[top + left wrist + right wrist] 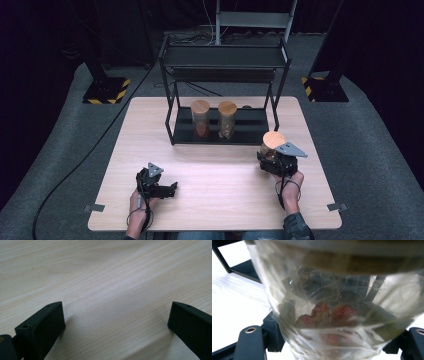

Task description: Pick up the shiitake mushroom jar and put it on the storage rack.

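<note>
Right hand-held gripper [276,161] clamped on a cork-lidded glass jar [332,305] of red fruit, right of centre, near the rack [225,131]; smooth glass may slip or strike the frame. Left hand-held gripper [167,190] jaws apart, low left over the surface [105,277]

We see our left tool [172,189] as a black block with a grey three-cornered plate on top and a dark cable looping at the wrist. Our right tool [272,161] is likewise black, with its own grey plate and cable. Its jaws carry round metal-ringed screw holes. A dark sleeve [298,227] covers our right forearm.
</note>
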`<action>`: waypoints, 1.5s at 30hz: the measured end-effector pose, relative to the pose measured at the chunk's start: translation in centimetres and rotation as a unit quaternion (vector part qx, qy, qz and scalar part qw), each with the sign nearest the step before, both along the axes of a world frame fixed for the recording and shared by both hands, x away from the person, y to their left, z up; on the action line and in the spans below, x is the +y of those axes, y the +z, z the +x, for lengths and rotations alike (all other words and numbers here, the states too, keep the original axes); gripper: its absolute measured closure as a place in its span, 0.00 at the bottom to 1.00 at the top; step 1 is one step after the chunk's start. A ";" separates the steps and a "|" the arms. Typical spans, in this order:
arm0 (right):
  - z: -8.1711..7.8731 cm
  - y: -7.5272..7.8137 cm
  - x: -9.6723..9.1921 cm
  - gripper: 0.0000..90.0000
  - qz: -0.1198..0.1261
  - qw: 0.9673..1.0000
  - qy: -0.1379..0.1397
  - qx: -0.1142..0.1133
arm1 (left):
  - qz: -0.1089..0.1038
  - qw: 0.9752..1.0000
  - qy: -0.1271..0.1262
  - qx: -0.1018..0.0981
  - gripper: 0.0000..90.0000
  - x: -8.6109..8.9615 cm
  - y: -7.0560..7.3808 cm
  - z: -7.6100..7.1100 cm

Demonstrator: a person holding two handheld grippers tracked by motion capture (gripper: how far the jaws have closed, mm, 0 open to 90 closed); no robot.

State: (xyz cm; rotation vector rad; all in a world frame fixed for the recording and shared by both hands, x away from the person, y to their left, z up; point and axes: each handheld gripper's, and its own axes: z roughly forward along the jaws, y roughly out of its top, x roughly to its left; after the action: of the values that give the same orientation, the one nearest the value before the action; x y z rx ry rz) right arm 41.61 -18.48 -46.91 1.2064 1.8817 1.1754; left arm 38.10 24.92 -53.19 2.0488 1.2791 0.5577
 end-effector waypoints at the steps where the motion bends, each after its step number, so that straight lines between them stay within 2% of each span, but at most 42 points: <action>1: 0.0 0.1 0.0 0.27 0.001 1.000 0.000 -0.001 | 0.000 1.000 0.000 0.000 0.00 0.0 0.0 0.0; 45: 0.8 2.5 0.6 0.27 -0.005 1.000 0.010 -0.010 | 0.000 1.000 0.001 -0.001 0.00 0.0 0.0 0.0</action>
State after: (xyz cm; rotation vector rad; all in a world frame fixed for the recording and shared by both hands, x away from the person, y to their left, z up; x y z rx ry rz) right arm 42.45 -17.86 -44.40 1.1696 1.8873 1.1814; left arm 38.07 24.89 -53.20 2.0471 1.2791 0.5603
